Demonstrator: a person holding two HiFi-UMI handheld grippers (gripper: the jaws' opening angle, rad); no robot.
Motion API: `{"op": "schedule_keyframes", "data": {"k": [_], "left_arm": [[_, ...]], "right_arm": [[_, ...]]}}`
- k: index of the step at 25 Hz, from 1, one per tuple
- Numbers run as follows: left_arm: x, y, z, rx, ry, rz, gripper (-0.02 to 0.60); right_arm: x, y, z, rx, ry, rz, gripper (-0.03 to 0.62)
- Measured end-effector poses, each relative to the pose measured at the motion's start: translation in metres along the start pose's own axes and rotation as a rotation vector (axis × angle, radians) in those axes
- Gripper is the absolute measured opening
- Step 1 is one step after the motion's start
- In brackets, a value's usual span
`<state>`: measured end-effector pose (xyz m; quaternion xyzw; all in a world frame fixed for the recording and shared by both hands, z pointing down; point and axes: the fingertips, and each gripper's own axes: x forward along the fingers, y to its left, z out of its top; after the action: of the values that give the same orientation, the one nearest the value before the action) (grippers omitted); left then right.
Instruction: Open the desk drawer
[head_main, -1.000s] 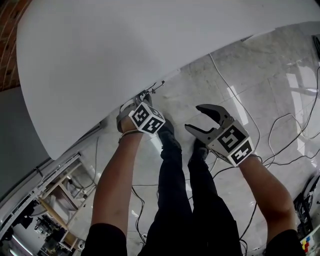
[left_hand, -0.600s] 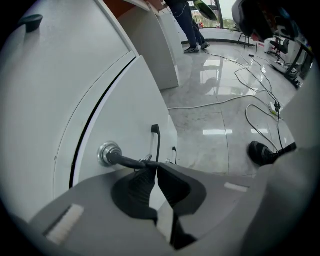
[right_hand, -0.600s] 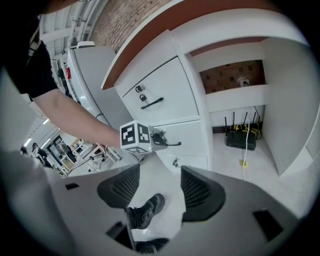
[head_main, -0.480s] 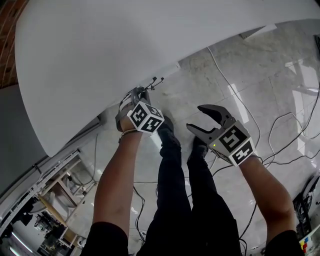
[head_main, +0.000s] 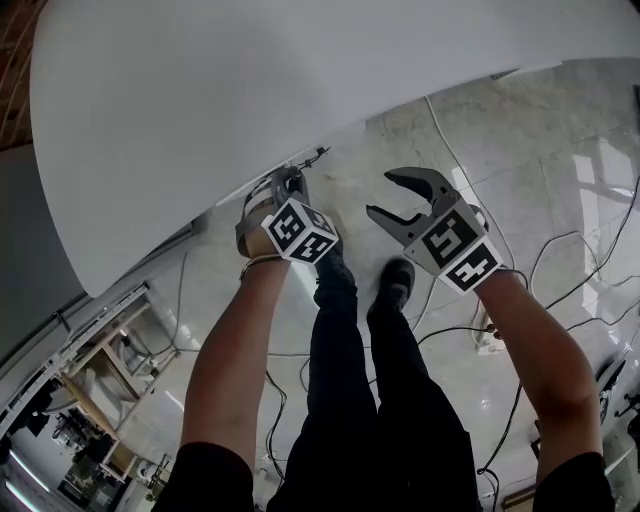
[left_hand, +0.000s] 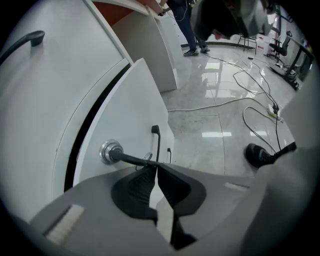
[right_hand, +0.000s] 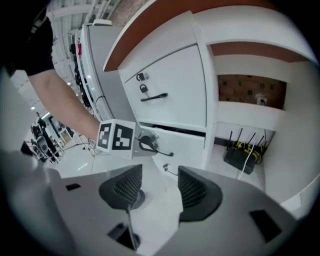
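Note:
My left gripper (left_hand: 155, 166) is shut on a dark key stem (left_hand: 131, 160) that sticks out of a round silver lock (left_hand: 110, 152) on the white drawer front (left_hand: 135, 105). A black handle (left_hand: 156, 142) sits just past the lock. The head view shows this gripper (head_main: 288, 181) tucked under the white desk top's edge (head_main: 250, 90). My right gripper (head_main: 382, 194) hangs to its right over the floor; its jaws have just been closing a little, still wide apart, with nothing between them. In the right gripper view, a dark gap (right_hand: 170, 129) shows above the lower drawer, and the left gripper's cube (right_hand: 116, 136) is beside it.
An upper drawer with a black handle (right_hand: 153, 97) and its own lock (right_hand: 142, 76) sits above. A black router (right_hand: 240, 155) stands in the desk's recess. Cables (head_main: 560, 260) trail over the shiny tiled floor. The person's legs and shoes (head_main: 395, 280) stand below the grippers.
The right gripper has moved up and towards the desk edge and rolled somewhat. The left gripper has stayed at the drawer under the desk top.

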<state>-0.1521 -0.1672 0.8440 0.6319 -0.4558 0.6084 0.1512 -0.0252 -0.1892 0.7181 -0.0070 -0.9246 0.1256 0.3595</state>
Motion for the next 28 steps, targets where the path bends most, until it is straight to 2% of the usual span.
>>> {"op": "schedule_keyframes", "data": {"k": [4,10,12,15,17,20,24,28], "left_arm": [[-0.003,-0.01,0.005,0.012,-0.008,0.0,0.006],[-0.015,-0.025,-0.009,0.03,0.005,-0.017,0.006],[-0.016,-0.027,-0.01,0.036,0.002,-0.016,0.009],[-0.014,-0.029,-0.008,0.027,-0.007,-0.03,0.028],[-0.016,-0.03,-0.01,-0.015,-0.019,-0.04,0.065],[-0.028,-0.023,-0.013,-0.104,-0.068,-0.006,0.071],[-0.048,-0.017,-0.015,-0.178,-0.118,0.02,0.071],[-0.073,-0.016,-0.028,-0.248,-0.148,0.029,0.071]], "right_arm": [[0.008,-0.02,0.007,-0.116,0.044,-0.054,0.232],[0.03,-0.027,0.037,-0.455,0.125,-0.144,0.232],[0.041,-0.028,0.042,-0.551,0.152,-0.149,0.232],[0.067,-0.031,0.034,-0.673,0.239,-0.112,0.232],[0.086,-0.031,0.028,-0.736,0.297,-0.092,0.229],[0.099,-0.03,0.023,-0.793,0.344,-0.105,0.176],[0.096,-0.032,0.015,-1.014,0.423,-0.1,0.137],[0.092,-0.029,0.012,-1.015,0.489,-0.059,0.114]]}}
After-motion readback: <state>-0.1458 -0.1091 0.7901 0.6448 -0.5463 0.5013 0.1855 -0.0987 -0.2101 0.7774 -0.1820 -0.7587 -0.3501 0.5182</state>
